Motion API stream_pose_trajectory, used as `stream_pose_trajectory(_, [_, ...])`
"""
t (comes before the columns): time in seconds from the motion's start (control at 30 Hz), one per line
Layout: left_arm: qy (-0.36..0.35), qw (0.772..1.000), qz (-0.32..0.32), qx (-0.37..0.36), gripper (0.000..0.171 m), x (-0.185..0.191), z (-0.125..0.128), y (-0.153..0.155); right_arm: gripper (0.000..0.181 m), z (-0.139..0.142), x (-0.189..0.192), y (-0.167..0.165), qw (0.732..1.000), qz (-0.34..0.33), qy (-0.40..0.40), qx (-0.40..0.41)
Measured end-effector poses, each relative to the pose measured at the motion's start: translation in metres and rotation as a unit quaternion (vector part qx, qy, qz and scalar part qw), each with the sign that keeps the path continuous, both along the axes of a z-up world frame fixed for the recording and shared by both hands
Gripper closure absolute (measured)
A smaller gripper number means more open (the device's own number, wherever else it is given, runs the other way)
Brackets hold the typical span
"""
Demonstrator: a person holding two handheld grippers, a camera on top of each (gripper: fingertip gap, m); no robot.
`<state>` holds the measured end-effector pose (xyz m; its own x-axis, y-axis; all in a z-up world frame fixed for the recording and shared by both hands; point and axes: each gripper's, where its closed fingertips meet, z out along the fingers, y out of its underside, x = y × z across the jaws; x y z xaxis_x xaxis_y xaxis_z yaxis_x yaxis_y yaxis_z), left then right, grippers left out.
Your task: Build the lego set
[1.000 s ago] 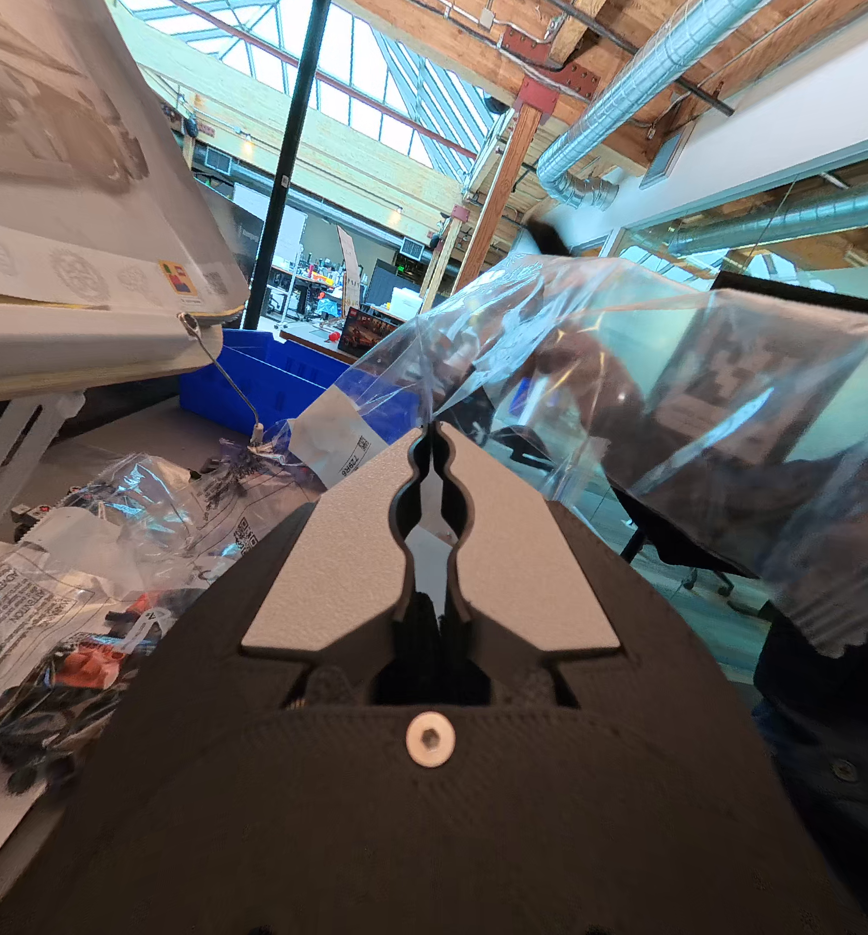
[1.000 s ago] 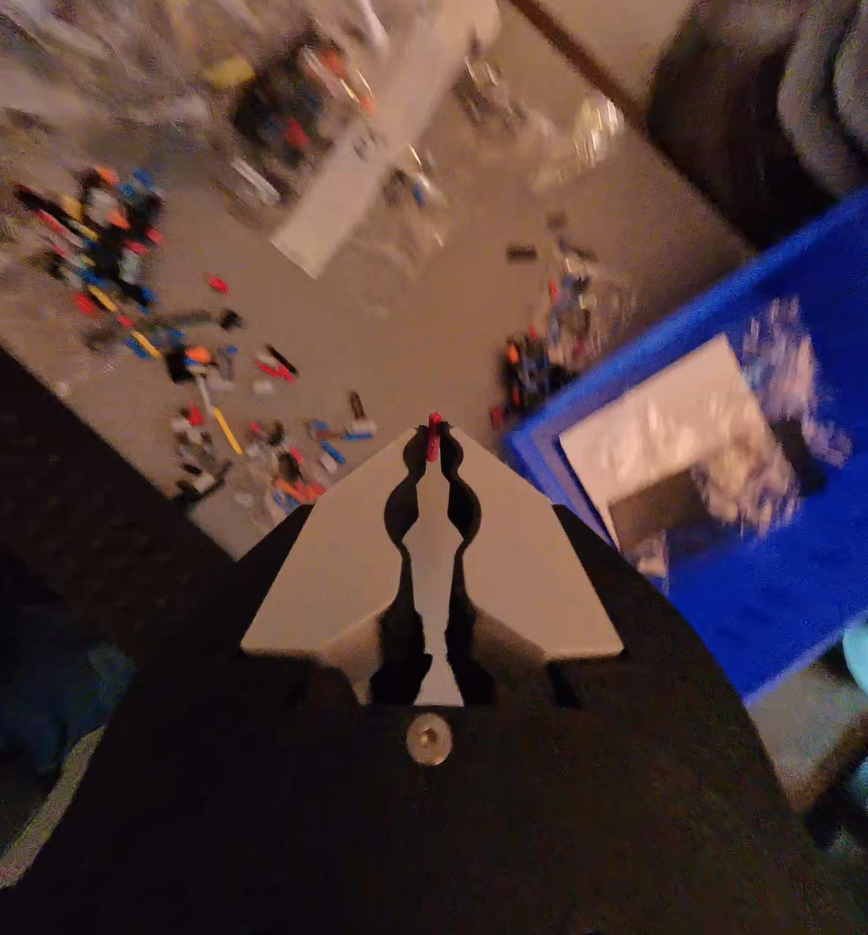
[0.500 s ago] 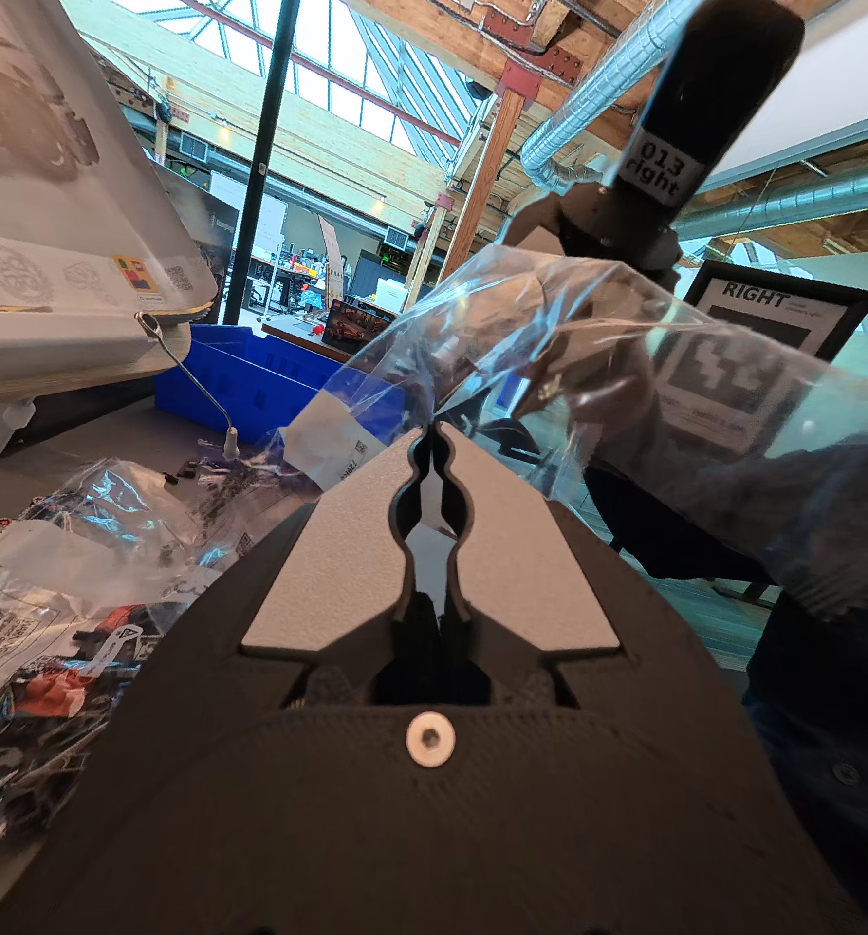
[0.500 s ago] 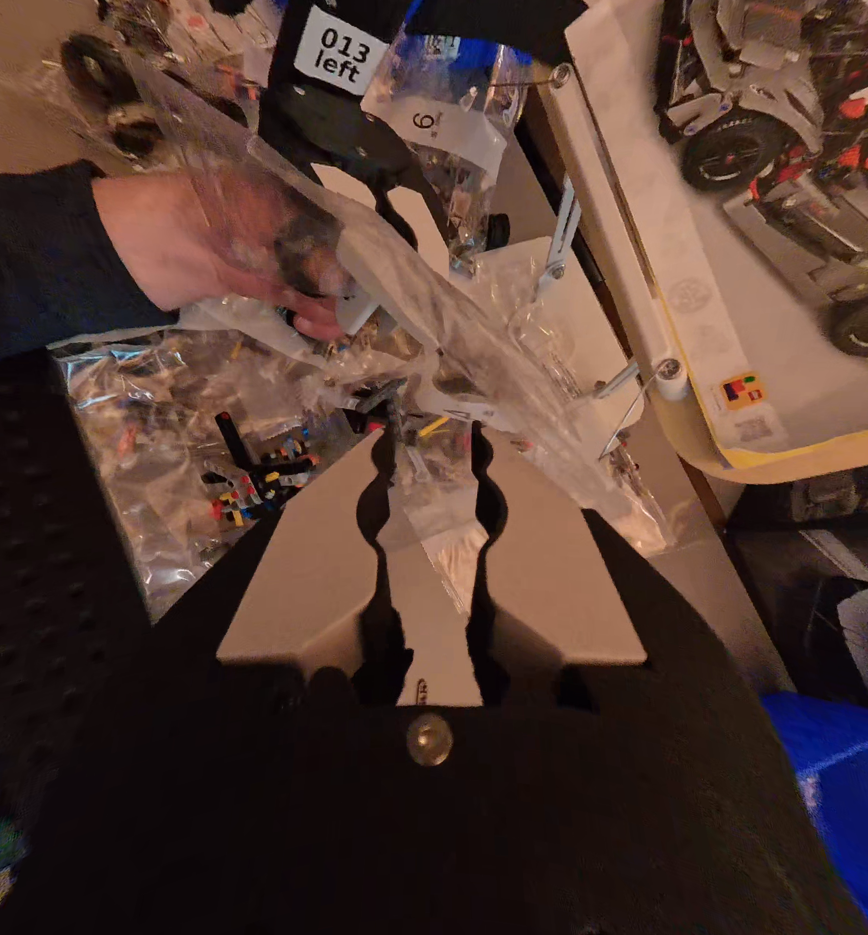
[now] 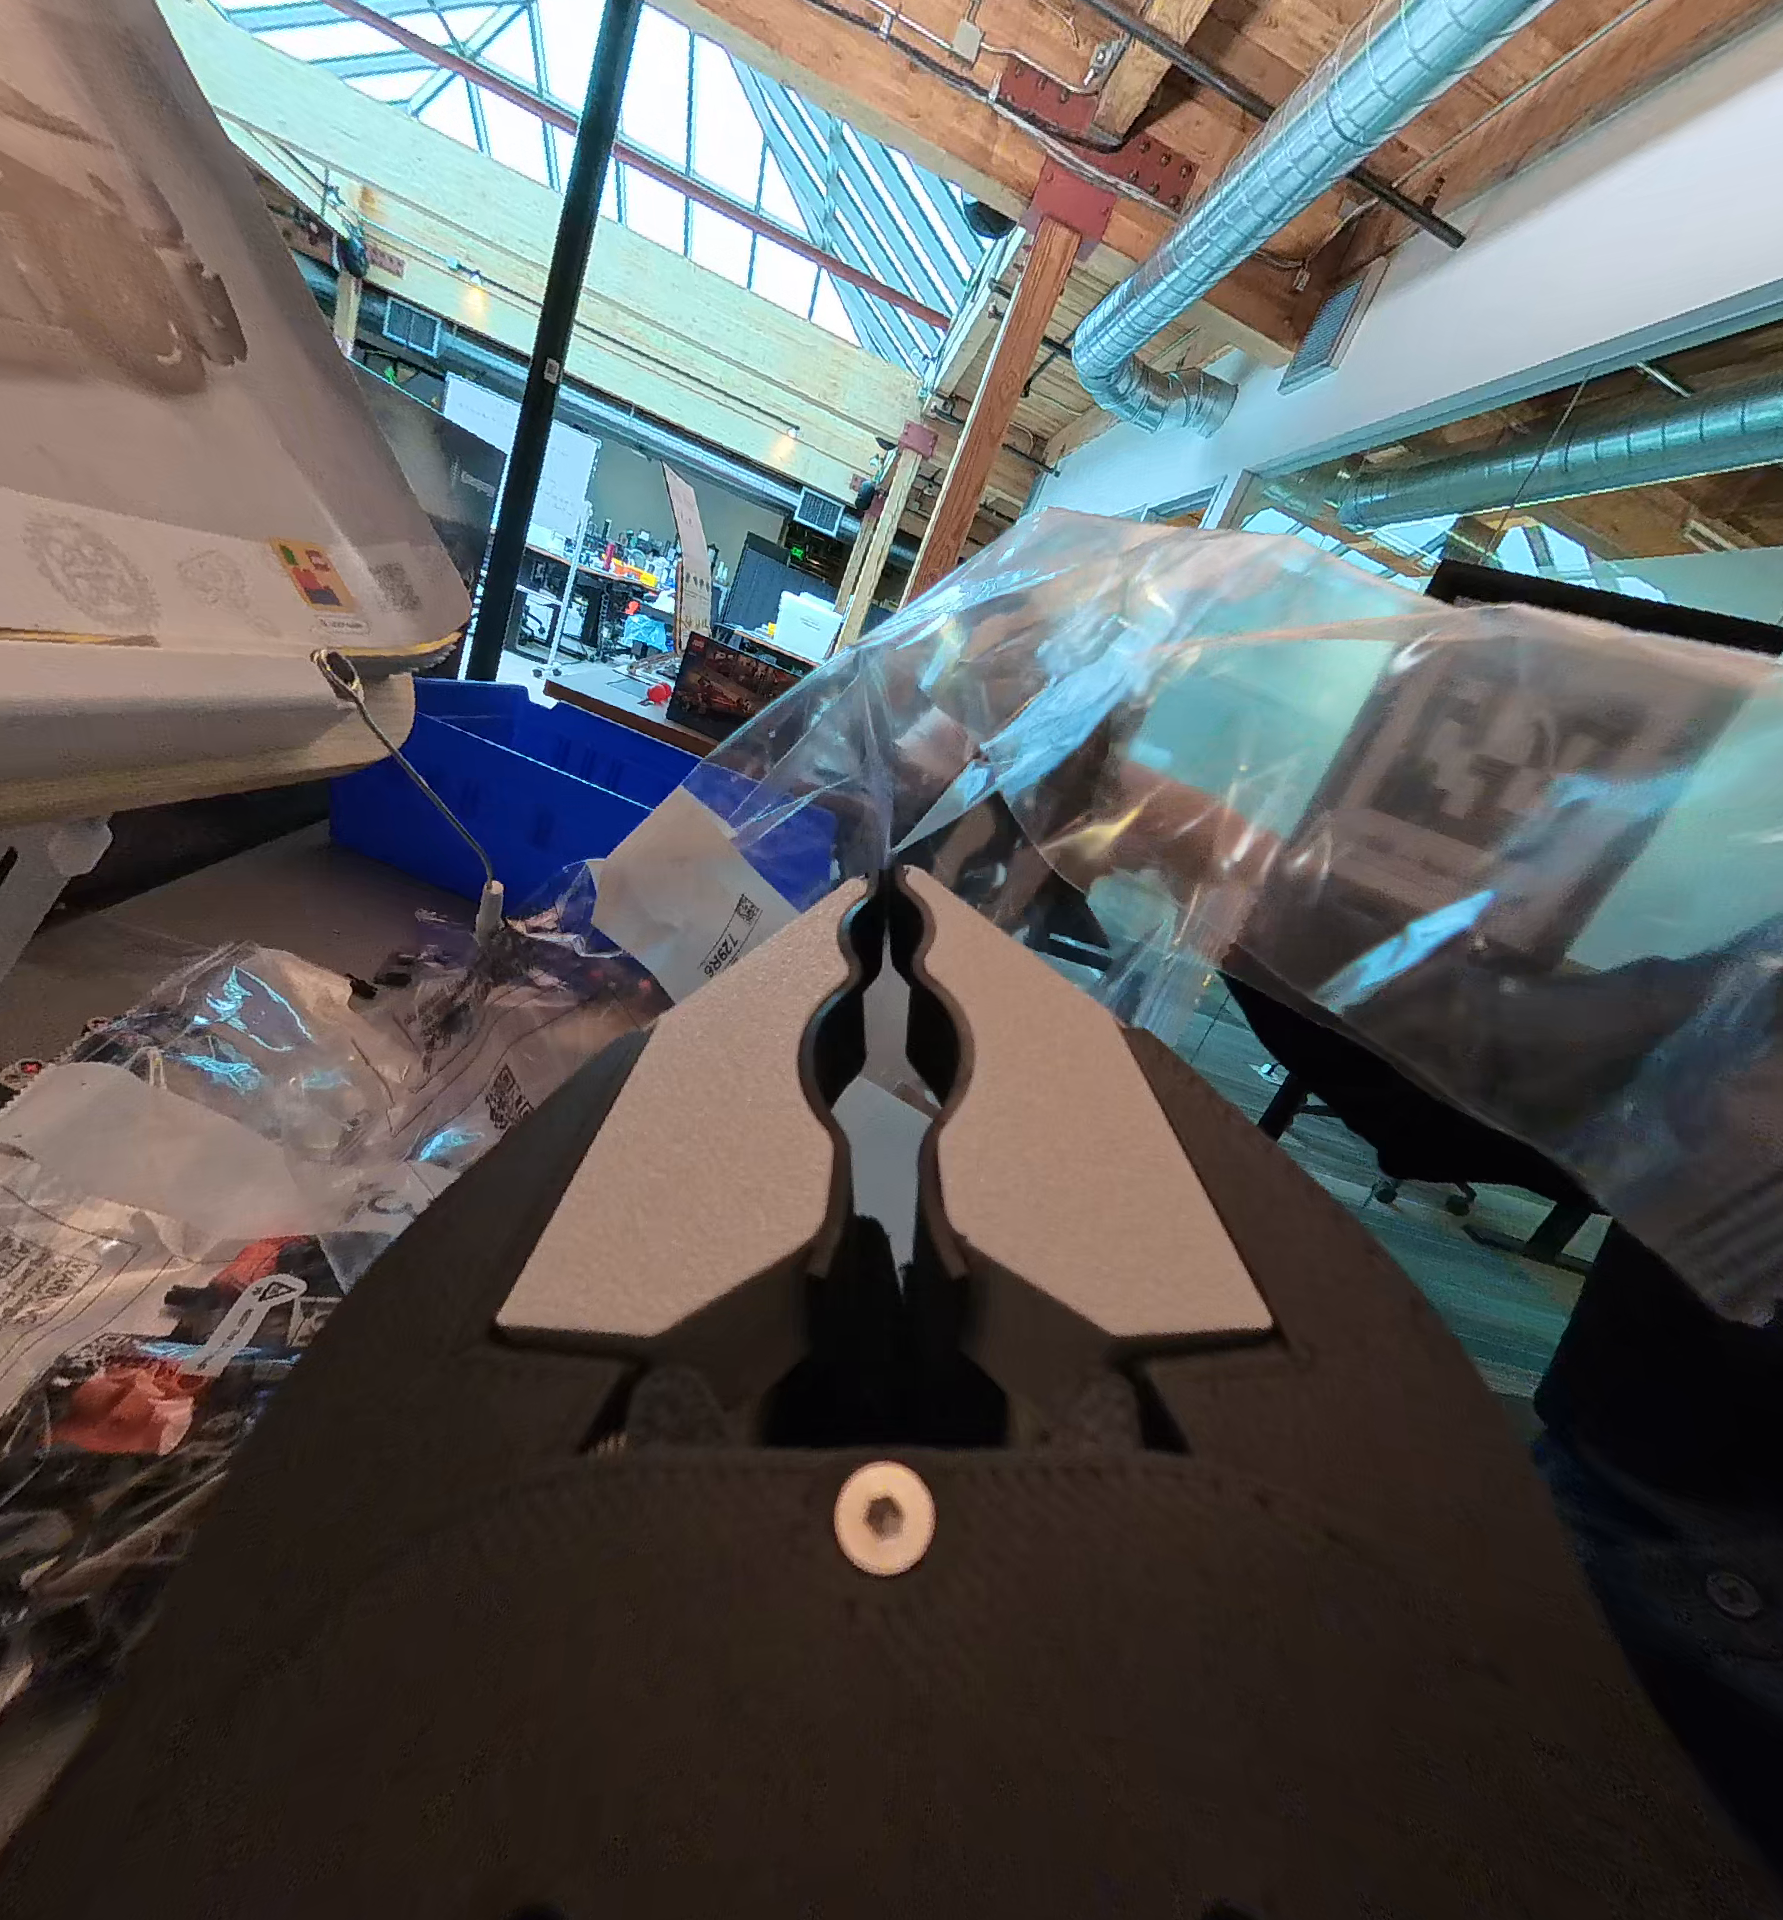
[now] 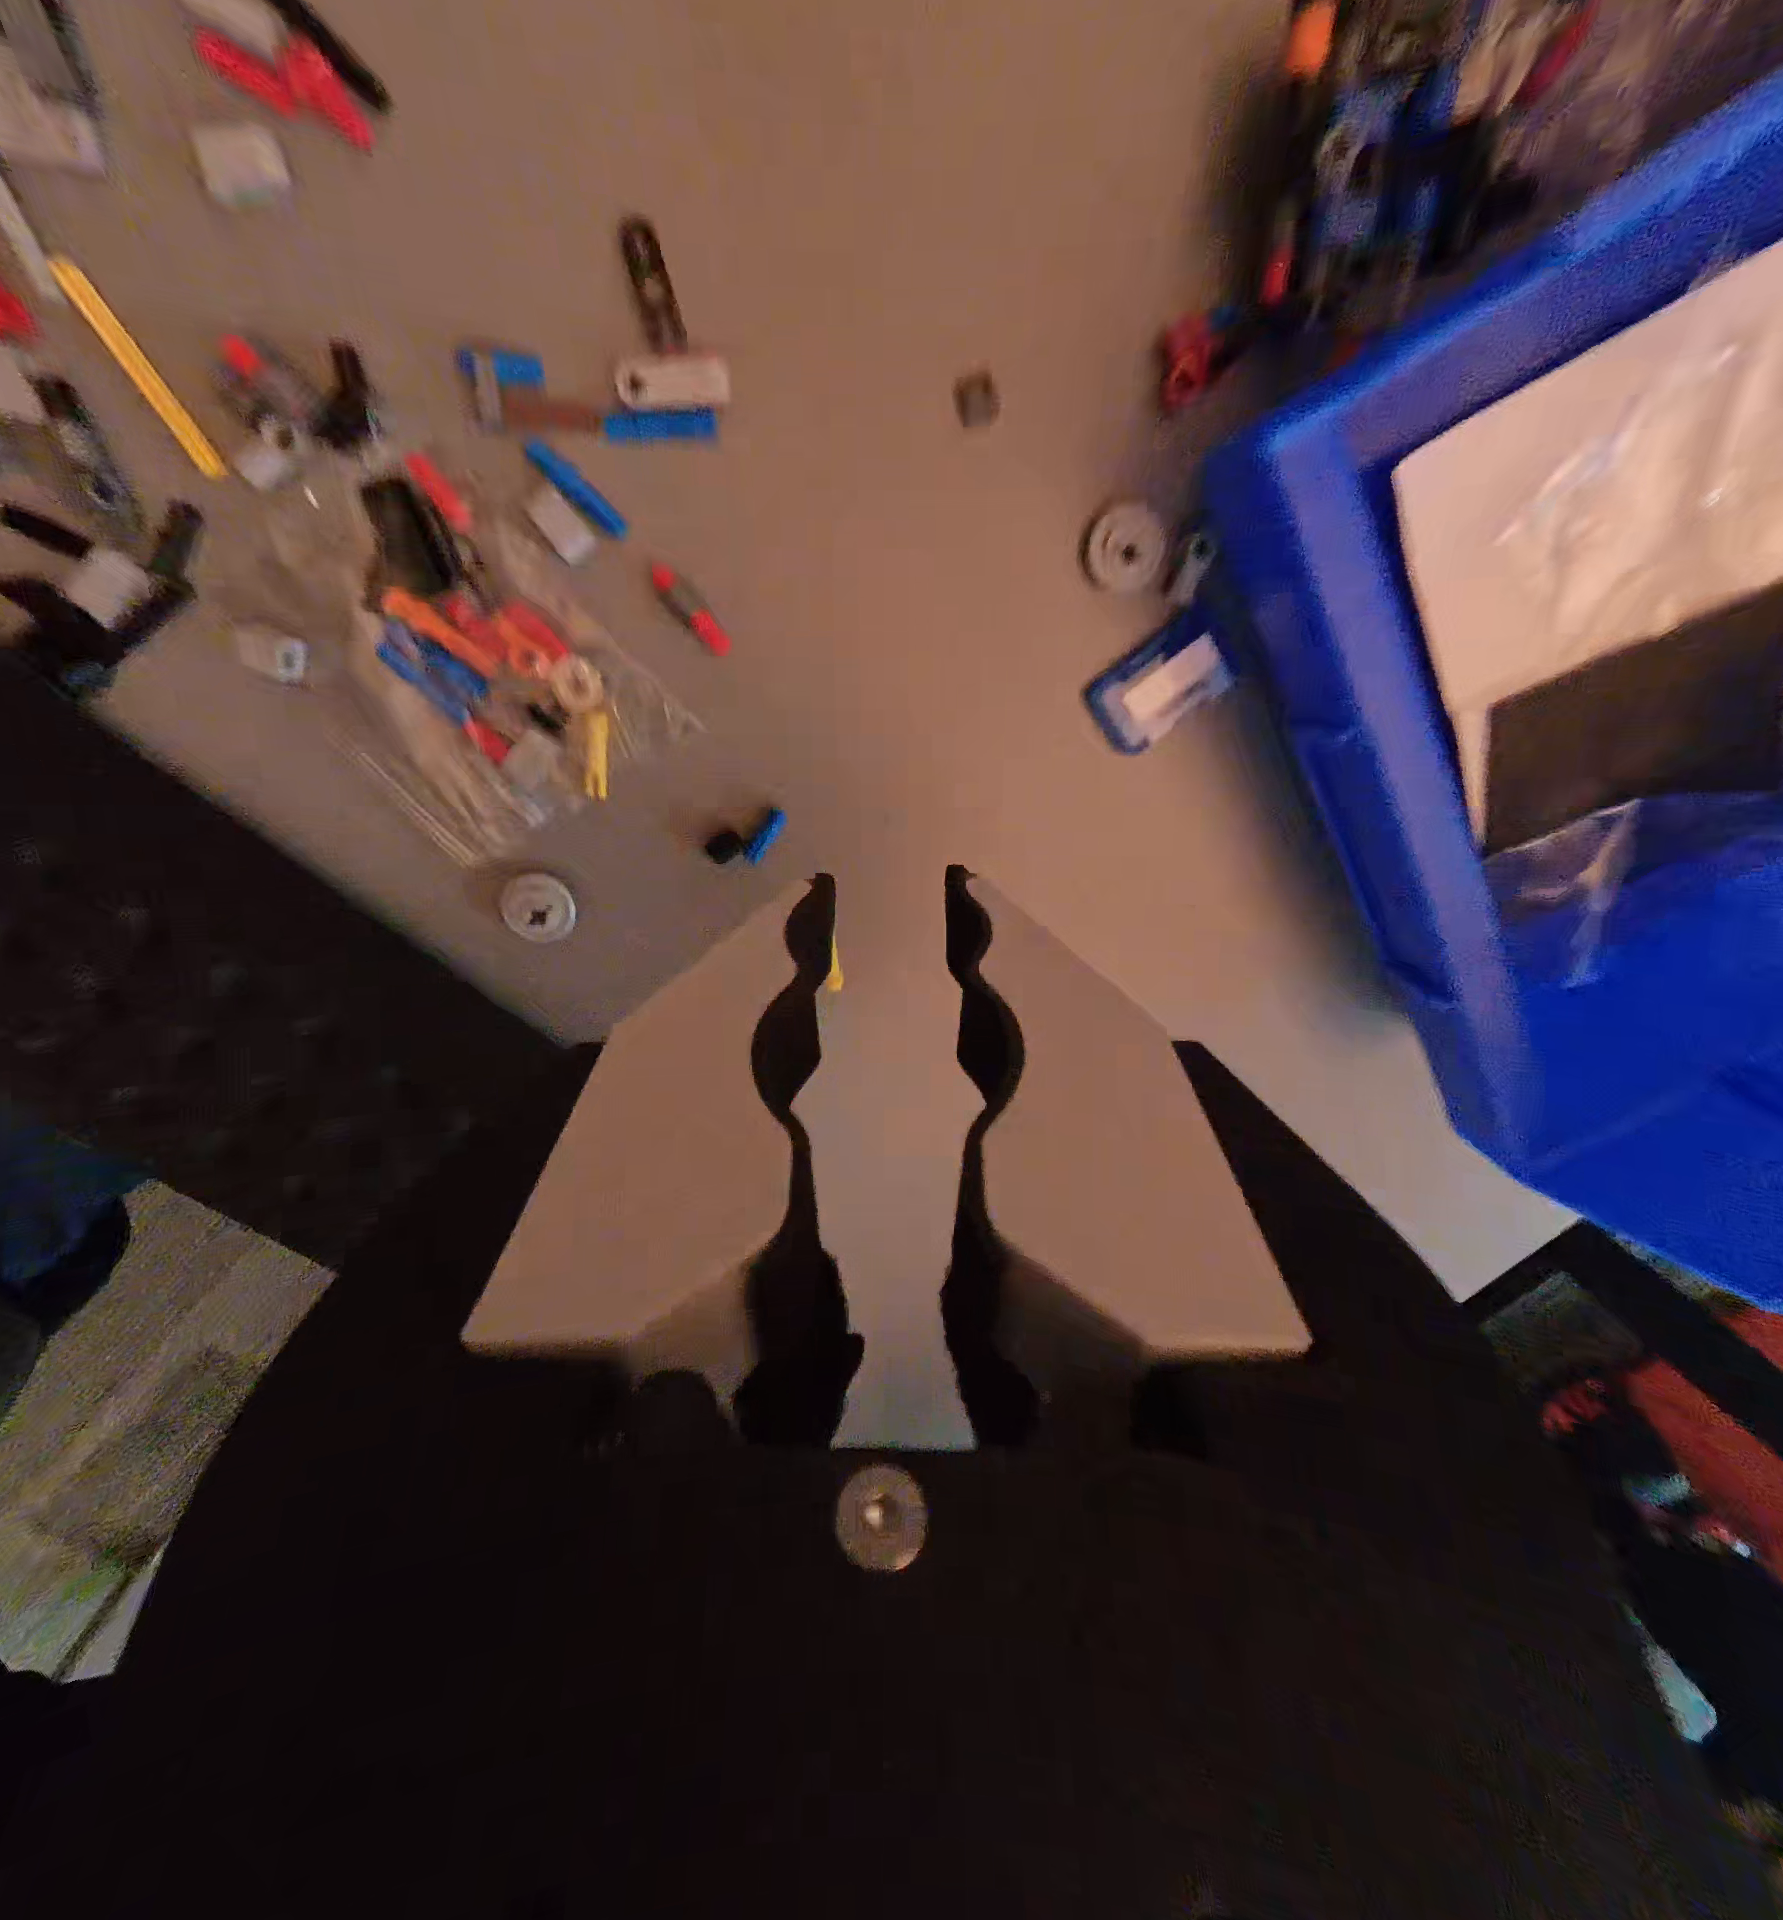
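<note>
In the left wrist view my left gripper [image 5: 887,885] is shut on the edge of a clear plastic bag [image 5: 1334,831] and holds it up off the table; the bag spreads to the right, its white label [image 5: 689,914] to the left. Sealed bags of lego parts [image 5: 191,1195] lie at the lower left. In the right wrist view, which is blurred by motion, my right gripper [image 6: 889,881] is open and empty above the table [image 6: 897,312]. Loose lego pieces [image 6: 471,623] lie scattered to its left, and a small black and blue piece [image 6: 747,836] lies just ahead of the left fingertip.
An instruction booklet [image 5: 139,416] rests on a white stand at the upper left. A blue bin [image 5: 534,790] stands behind the bags; it also shows at the right in the right wrist view [image 6: 1386,727]. Grey round pieces [image 6: 537,906] lie near the table's front edge. About 35 centimeters separates my left fingertips from my right.
My right gripper, shut on a small red piece a second ago, opened, swung past the held bag, and now hangs open over the table by the bin. My left gripper stayed shut on the bag.
</note>
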<state>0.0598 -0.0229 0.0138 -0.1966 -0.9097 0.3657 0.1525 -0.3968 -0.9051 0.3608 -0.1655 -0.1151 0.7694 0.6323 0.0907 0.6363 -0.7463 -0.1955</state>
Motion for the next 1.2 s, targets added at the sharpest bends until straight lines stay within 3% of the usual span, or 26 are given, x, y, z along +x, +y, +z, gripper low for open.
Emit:
stream_pose_trajectory(0.1, [0.003,1.0,0.0,0.001,0.171,0.001,-0.001,-0.001,0.162,-0.039,0.017,-0.023,0.999,-0.009,-0.003,-0.049])
stream_pose_trajectory(0.23, [0.004,1.0,0.002,0.001,0.171,0.0,-0.002,0.0,0.168,-0.062,0.025,-0.033,0.998,-0.012,-0.015,-0.068])
stream_pose_trajectory(0.33, [0.003,1.0,0.004,0.0,0.171,-0.001,-0.002,0.001,0.181,-0.066,0.022,-0.031,0.998,-0.006,-0.01,-0.058])
stream_pose_trajectory(0.47, [0.002,1.0,0.004,0.0,0.171,-0.002,-0.002,0.002,0.181,-0.062,0.026,-0.032,0.998,-0.014,-0.009,-0.062])
stream_pose_trajectory(0.6, [0.0,1.0,0.005,-0.002,0.171,-0.004,-0.001,0.003,0.162,-0.033,-0.005,0.001,0.996,-0.031,0.08,0.005])
stream_pose_trajectory(0.77, [0.0,1.0,0.007,0.0,0.171,-0.006,0.0,0.003,0.149,-0.03,-0.014,0.045,0.996,0.002,0.03,0.081])
stream_pose_trajectory(0.93, [-0.003,1.0,0.01,0.0,0.171,-0.008,0.001,0.005,0.152,-0.047,0.003,0.076,0.992,-0.032,0.02,0.12])
stream_pose_trajectory(1.03, [-0.003,1.0,0.009,-0.001,0.171,-0.008,0.001,0.005,0.151,-0.059,0.004,0.083,0.989,-0.048,0.061,0.125])
stream_pose_trajectory(1.2, [0.0,1.0,0.007,-0.002,0.171,-0.006,-0.001,0.005,0.169,-0.062,-0.002,0.086,0.982,-0.052,0.117,0.136])
